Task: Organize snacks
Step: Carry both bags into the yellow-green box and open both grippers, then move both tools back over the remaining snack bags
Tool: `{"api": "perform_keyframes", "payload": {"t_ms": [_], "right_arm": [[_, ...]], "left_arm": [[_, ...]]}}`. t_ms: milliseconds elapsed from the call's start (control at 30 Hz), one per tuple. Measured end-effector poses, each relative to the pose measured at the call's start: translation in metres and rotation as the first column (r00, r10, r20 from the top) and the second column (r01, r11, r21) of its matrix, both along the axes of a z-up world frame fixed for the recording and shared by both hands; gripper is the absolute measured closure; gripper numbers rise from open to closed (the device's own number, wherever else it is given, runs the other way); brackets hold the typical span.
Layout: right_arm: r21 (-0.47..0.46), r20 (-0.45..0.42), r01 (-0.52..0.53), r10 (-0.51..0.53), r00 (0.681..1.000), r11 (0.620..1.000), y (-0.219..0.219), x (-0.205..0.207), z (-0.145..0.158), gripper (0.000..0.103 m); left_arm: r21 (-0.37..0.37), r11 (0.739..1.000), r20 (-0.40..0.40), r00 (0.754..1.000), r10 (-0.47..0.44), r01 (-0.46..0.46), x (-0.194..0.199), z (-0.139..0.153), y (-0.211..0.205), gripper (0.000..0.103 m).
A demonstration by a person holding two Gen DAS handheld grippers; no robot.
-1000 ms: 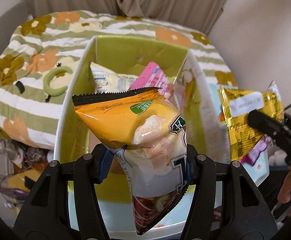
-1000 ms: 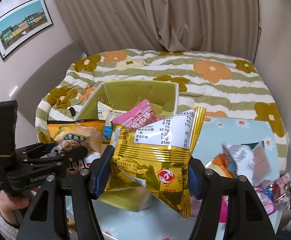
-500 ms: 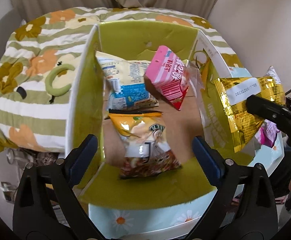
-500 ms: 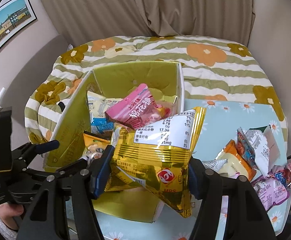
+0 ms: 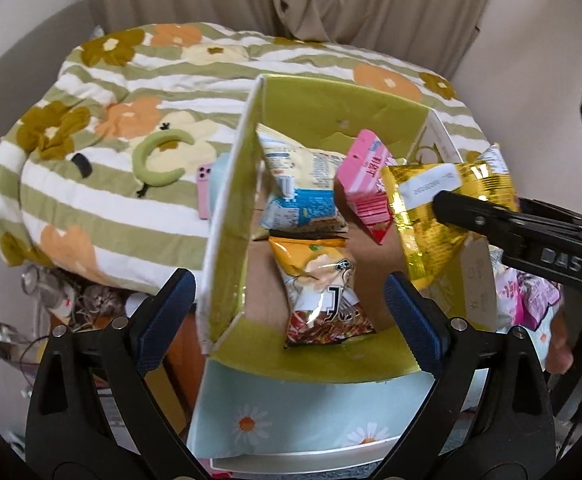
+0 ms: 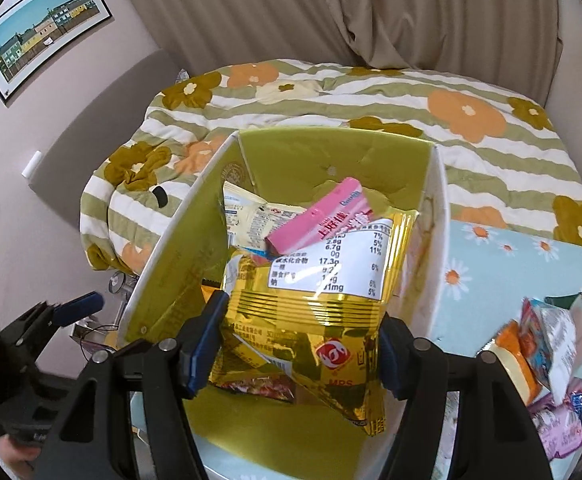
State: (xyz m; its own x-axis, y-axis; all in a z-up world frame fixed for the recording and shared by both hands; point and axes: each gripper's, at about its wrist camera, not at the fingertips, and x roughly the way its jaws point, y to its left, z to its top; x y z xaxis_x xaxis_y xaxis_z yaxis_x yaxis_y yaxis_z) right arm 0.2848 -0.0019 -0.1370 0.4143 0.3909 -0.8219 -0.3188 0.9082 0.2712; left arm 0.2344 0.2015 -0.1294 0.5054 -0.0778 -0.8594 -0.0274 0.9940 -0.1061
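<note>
The gold snack packet (image 6: 311, 312) is held over the open green box (image 6: 331, 160) by the right tool (image 6: 299, 348), whose jaws are opening while the packet is still pinched between the pads. The left tool (image 5: 291, 304) is spread wide and empty above the orange packet (image 5: 323, 280) lying inside. If released off-centre, the gold packet could be caught on the box's right wall and tipped onto the worktop (image 6: 511, 280).
</note>
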Motion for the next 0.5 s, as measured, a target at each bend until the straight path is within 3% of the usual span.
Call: {"api": "perform_keyframes", "payload": {"t_ms": [100, 167, 200, 233, 500], "right_arm": [[0.021, -0.011, 0.018, -0.017, 1.0, 1.0, 0.002, 0.003, -0.009, 0.038], [0.035, -0.017, 0.034, -0.033, 0.999, 0.999, 0.001, 0.002, -0.012, 0.025], [0.04, -0.016, 0.036, -0.036, 0.999, 0.999, 0.0, 0.0, -0.013, 0.013], [0.044, -0.011, 0.037, -0.036, 0.999, 0.998, -0.001, -0.003, -0.013, 0.01], [-0.012, 0.065, 0.029, -0.028, 0.997, 1.0, -0.006, -0.022, -0.004, 0.01]], "left_arm": [[0.01, 1.0, 0.002, 1.0, 0.017, -0.017, -0.004, 0.001, 0.001, 0.008], [0.007, 1.0, 0.0, 1.0, 0.026, -0.026, -0.006, 0.0, 0.003, 0.008], [0.005, 1.0, -0.002, 1.0, 0.026, -0.026, -0.007, 0.0, 0.003, 0.008], [0.005, 1.0, -0.003, 1.0, 0.026, -0.026, -0.007, -0.001, 0.003, 0.008], [-0.002, 1.0, 0.008, 1.0, 0.009, -0.009, -0.01, 0.0, 0.001, 0.008]]}}
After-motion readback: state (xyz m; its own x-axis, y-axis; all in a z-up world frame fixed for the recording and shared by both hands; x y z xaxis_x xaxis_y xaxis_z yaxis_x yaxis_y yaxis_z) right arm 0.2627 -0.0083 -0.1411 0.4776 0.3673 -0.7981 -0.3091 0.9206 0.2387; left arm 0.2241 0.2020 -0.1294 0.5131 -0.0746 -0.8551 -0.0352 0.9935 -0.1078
